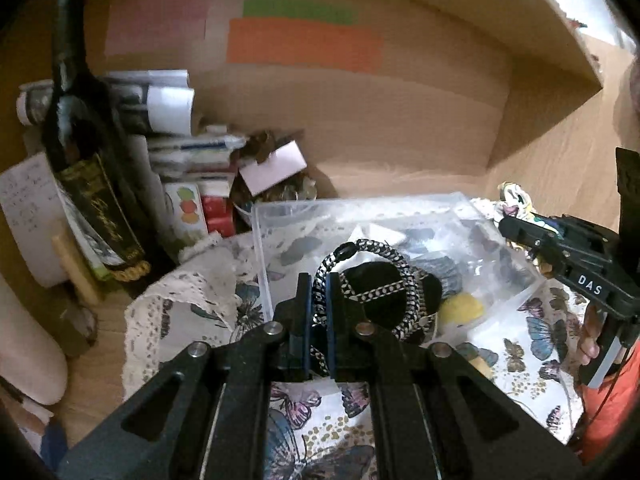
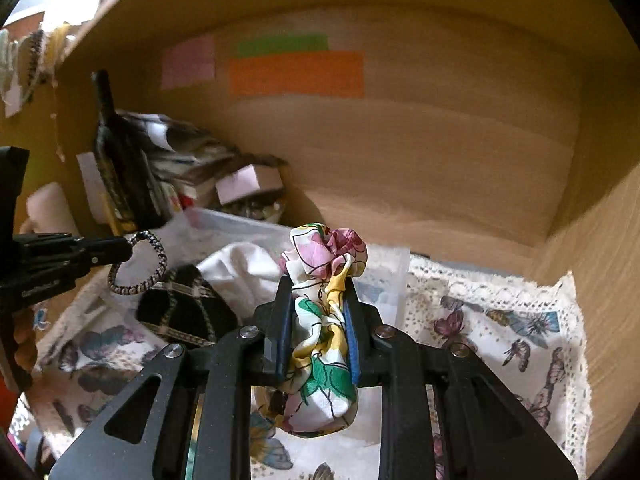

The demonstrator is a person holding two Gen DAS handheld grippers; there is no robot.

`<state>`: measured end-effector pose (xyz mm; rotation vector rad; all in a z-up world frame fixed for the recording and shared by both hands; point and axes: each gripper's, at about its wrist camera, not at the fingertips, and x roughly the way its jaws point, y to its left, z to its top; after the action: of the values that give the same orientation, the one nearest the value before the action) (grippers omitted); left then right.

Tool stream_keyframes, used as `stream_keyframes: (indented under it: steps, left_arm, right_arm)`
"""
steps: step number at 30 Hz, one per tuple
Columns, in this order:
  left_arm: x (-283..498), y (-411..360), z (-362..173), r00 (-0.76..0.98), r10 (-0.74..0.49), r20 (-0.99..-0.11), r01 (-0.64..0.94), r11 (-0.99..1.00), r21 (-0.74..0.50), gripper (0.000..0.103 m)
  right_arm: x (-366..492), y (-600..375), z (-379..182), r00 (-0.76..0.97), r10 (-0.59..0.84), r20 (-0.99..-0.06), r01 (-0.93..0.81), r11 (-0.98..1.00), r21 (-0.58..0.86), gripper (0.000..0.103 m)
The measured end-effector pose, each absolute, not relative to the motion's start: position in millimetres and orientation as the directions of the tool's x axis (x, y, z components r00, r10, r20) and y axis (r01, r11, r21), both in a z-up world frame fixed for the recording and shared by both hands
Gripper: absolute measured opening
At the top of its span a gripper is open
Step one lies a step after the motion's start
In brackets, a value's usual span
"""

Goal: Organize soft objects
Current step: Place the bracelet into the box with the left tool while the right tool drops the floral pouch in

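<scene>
My left gripper [image 1: 319, 286] is shut on a black-and-white braided hair tie [image 1: 372, 248] and holds it above a clear plastic box [image 1: 360, 210]. The box holds a black pouch with patterned trim [image 1: 376, 292], a yellow soft item [image 1: 460, 308] and white fabric. In the right wrist view the left gripper [image 2: 126, 246] shows at the left with the hair tie [image 2: 138, 266] hanging from it. My right gripper [image 2: 318, 300] is shut on a floral scrunchie [image 2: 324, 312], held over the right part of the box [image 2: 384, 280]. It shows in the left wrist view [image 1: 506, 224] at the right.
A butterfly-print cloth with lace edge [image 1: 532, 344] covers the wooden shelf under the box. A dark bottle [image 1: 80, 152], rolled papers [image 1: 160, 104] and small boxes crowd the back left. Coloured sticky notes [image 1: 304, 40] are on the back wall. A wooden side wall [image 2: 600, 240] stands right.
</scene>
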<state>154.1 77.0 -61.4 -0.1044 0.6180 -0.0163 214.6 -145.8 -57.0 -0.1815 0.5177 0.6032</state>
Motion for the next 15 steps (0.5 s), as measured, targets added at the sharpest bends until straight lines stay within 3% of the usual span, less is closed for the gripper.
stream_keyframes:
  steps: [7,10,12,15]
  left_arm:
    - [167.4,70.8,-77.0,0.790,-0.042,-0.612,-0.008,0.997,-0.078,0.005]
    - [167.3,69.5,-79.2,0.788,-0.042,-0.614,-0.007,0.997,-0.077,0.005]
    - [165.3,67.4,-78.8,0.786,-0.051,-0.616,0.004,0.997,-0.077,0.008]
    - [159.2,63.8,-74.2,0.792,-0.053,-0.608,0.014,0.997,-0.070,0.016]
  right_arm:
    - [229.1,-135.3,-81.9,0.655,0.470,-0.591,-0.592,0.806,-0.015,0.023]
    - [228.5,-129.8,-84.9,0.657,0.460,-0.597,-0.597,0.802,-0.039,0.035]
    - [227.6,-127.5,-85.1,0.665,0.454,-0.593,-0.596,0.801,-0.054,0.053]
    - [224.6,-128.5,-80.5,0.679,0.452,-0.578,-0.592,0.803,-0.068,0.058]
